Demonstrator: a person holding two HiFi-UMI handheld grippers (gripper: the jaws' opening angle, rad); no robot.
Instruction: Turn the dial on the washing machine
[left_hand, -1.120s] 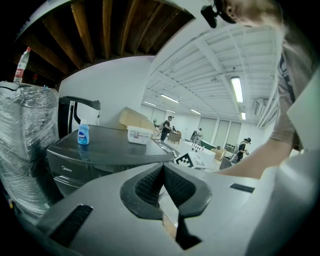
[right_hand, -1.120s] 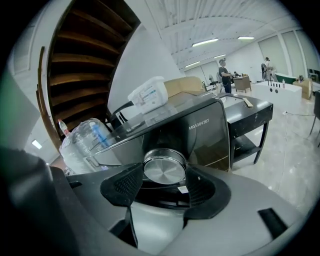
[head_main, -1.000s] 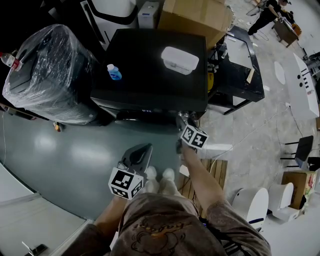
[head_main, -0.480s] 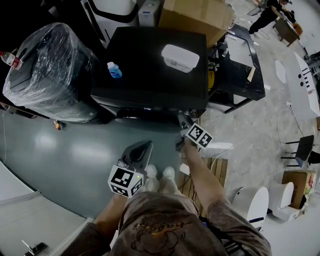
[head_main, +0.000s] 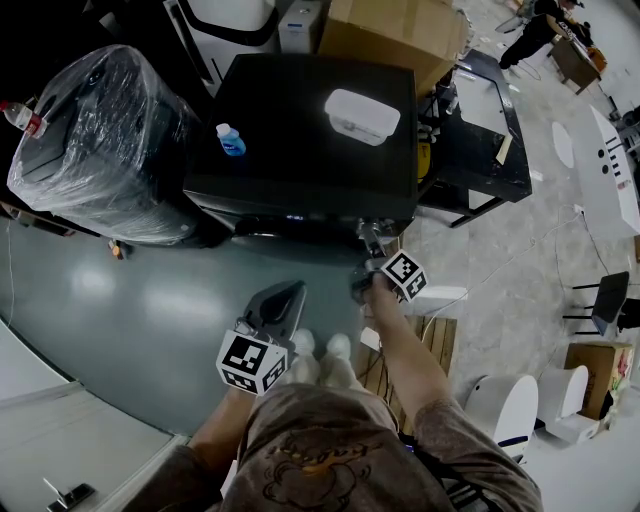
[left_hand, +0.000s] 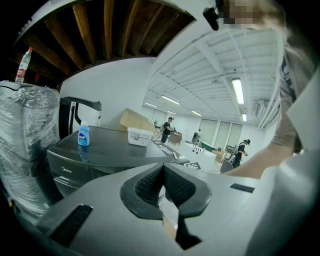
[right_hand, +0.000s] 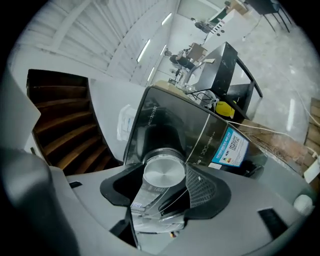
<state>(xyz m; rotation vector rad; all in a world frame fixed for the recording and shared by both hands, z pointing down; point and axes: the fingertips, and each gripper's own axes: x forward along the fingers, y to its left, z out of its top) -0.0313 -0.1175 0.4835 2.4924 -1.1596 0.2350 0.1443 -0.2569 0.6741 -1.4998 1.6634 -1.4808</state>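
The right gripper (right_hand: 165, 176) has its 2 jaws closed in on the round silver dial (right_hand: 163, 172), 1 pad against each side of it as far as the right gripper view shows. The left gripper (left_hand: 163, 171) has its jaws pressed together with nothing between them. It hangs low and well back from the washing machine (head_main: 300, 130), taking no part in the job.

The dial sits on the machine's front panel at the right-hand end, next to a blue sticker (right_hand: 229, 146). I judge the reach and the grip to be done. The turn itself is either under way or yet to come. The machine lies slanted across the right gripper view, so that gripper is rolled to 1 side, but no mark on the dial tells how far it has gone.

Only the right gripper view shows the dial and the hold on it. From the head view the panel is hidden under the machine's top edge, and the right gripper (head_main: 368, 234) simply meets that edge. The head view gives the layout instead: the left gripper (head_main: 288, 295) near the person's feet, and a blue bottle (head_main: 230, 142) and a white box (head_main: 361, 117) on the machine's lid. The left gripper view shows the same bottle (left_hand: 83, 135) and box (left_hand: 139, 136) from the side.
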